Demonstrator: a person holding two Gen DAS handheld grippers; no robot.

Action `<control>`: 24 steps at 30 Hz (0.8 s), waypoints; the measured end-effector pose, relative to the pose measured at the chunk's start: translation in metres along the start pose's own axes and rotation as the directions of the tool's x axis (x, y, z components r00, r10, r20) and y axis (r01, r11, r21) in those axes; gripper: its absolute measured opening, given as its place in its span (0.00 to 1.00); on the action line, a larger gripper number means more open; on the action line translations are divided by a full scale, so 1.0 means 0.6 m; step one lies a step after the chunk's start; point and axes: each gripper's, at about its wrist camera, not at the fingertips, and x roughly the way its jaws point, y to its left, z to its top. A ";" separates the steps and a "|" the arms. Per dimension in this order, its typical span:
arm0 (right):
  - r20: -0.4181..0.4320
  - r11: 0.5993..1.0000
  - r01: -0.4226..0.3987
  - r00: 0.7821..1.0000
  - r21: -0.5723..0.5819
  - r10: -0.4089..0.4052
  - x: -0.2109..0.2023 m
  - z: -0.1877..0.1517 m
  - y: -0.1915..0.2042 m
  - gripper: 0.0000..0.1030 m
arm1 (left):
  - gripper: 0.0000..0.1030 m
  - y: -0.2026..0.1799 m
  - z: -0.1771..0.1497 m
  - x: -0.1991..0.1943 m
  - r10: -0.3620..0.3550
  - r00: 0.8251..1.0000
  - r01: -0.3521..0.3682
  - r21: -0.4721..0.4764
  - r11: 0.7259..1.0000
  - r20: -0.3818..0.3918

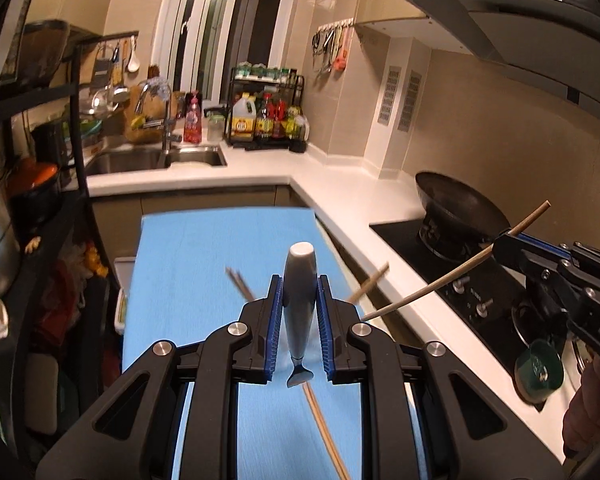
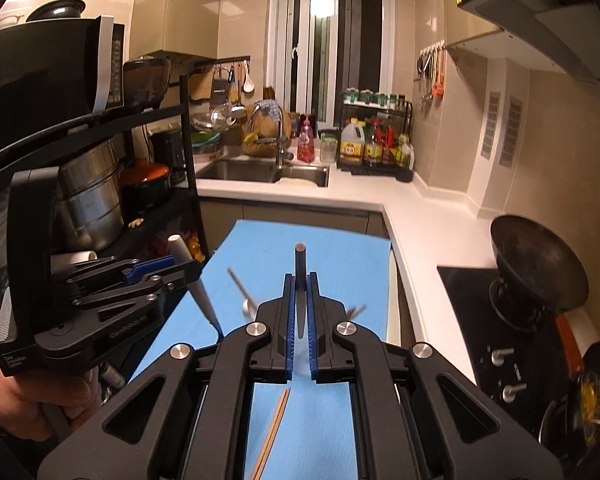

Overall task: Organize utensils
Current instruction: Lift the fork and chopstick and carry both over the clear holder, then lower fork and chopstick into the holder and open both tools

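Observation:
My left gripper (image 1: 299, 280) is shut on a grey-handled utensil (image 1: 299, 320) with a white end, held upright above the blue mat (image 1: 204, 264). Its working end is hidden below the pads. In the right wrist view the same utensil (image 2: 202, 296) slants down from the left gripper (image 2: 188, 270). My right gripper (image 2: 300, 278) is shut on a thin wooden chopstick (image 2: 300, 260), seen end-on. From the left wrist view that chopstick (image 1: 432, 290) sticks out both sides of the right gripper (image 1: 500, 246). More chopsticks (image 1: 326, 432) lie on the mat, and others (image 1: 240, 284) show blurred.
A black wok (image 1: 460, 208) sits on the stove at the right, along the white counter (image 1: 340, 184). A sink (image 1: 156, 158) and a bottle rack (image 1: 266, 120) stand at the back. A black shelf with pots (image 2: 88, 200) lines the left side. A hand (image 2: 40, 396) holds the left gripper.

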 end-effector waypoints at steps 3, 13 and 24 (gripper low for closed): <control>-0.002 1.000 0.006 1.000 -0.010 -0.006 0.032 0.020 -0.003 0.05 | 0.17 -0.001 0.036 0.025 -0.005 1.000 0.005 0.011 1.000 0.031; -0.066 1.000 0.013 0.998 0.009 -0.012 0.153 -0.024 -0.034 0.05 | 0.17 0.009 0.038 0.189 0.010 0.998 -0.007 0.055 0.998 -0.054; -0.132 1.000 0.018 0.991 0.022 -0.015 0.224 -0.072 -0.044 0.05 | 0.17 0.017 -0.012 0.261 0.034 0.990 -0.025 0.069 0.997 -0.134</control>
